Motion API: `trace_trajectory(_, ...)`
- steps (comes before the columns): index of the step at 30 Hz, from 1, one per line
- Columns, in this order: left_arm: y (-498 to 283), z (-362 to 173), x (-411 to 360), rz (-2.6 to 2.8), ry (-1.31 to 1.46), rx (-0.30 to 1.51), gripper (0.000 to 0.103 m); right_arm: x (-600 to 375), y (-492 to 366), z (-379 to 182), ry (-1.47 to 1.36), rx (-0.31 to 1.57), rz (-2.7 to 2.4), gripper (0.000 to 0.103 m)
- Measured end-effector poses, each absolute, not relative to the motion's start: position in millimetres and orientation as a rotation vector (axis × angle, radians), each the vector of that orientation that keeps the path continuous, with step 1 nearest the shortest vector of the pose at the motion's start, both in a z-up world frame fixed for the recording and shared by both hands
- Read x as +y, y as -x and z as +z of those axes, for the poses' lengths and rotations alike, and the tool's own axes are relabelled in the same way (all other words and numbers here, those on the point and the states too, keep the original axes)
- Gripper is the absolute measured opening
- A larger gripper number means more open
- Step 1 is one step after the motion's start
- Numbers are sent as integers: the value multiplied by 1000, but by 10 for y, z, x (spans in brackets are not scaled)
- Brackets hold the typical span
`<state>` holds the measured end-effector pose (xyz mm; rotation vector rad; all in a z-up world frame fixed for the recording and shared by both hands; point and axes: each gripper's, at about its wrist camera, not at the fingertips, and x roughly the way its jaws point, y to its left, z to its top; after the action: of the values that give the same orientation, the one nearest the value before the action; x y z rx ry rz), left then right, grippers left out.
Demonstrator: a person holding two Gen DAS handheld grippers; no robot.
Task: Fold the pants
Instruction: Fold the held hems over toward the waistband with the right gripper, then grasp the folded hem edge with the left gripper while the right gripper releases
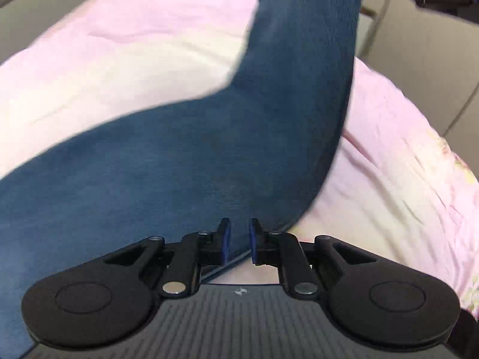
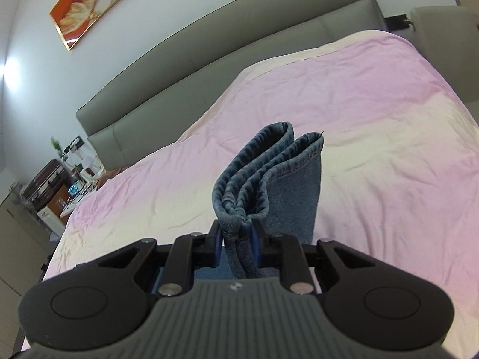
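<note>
While blue denim pants (image 1: 209,149) are held doubled above pink bed sheet (image 2: 359,104) | right gripper (image 2: 236,236) clamped on hems | left gripper (image 1: 239,239) narrowed on fabric edge | folding judged partly done.

Home bedroom: bed (image 2: 344,95), padded headboard (image 2: 209,59), wall painting (image 2: 89,9).

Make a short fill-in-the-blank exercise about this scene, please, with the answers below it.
1. The right gripper is shut on the bunched edge of the blue ____.
2. The pants hang over a bed with a ____ cover.
3. A picture hangs on the ____ above the headboard.

Answers: pants; pink; wall
</note>
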<state>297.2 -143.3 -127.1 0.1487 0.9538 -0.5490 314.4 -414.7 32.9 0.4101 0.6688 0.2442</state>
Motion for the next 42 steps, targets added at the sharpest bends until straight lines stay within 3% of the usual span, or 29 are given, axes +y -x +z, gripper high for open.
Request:
trace_trajectory(10,-2819,-1042,360,-305,34,916,18,-2506,-3362,-187,-333,835,411,16)
trace_trajectory(19,-2798,-1189,890,-279,141,948,18,-1530,-3386,-1175,-137,1033,444,16)
trace_trajectory(22,-2830,-1211,915,-292,188,954,19,-1402,-3396,-1318,-71,1086,475,26)
trace_trajectory(28,-3026,-1214,799,-342,322,948,42,-1375,-3316,-1118,35,1075,536,51)
trace_trajectory(33,-3235,-1331,445,-353,347,1024,43,-1779,-3318,-926,130,1040,448,54)
trace_trajectory(38,-3382,-1523,218,-318,359,1085,42,-2189,-3344,-974,150,1039,367,54)
trace_trajectory(39,-3392,-1544,186,-310,351,1088,38,-2258,-3339,-995,140,1041,359,54)
trace_trajectory(41,-3362,-1553,100,-279,290,1076,19,-2382,-3326,-1038,122,1045,349,54)
trace_trajectory(42,-3335,-1529,48,-274,246,1058,17,-2453,-3320,-1054,117,1048,344,54)
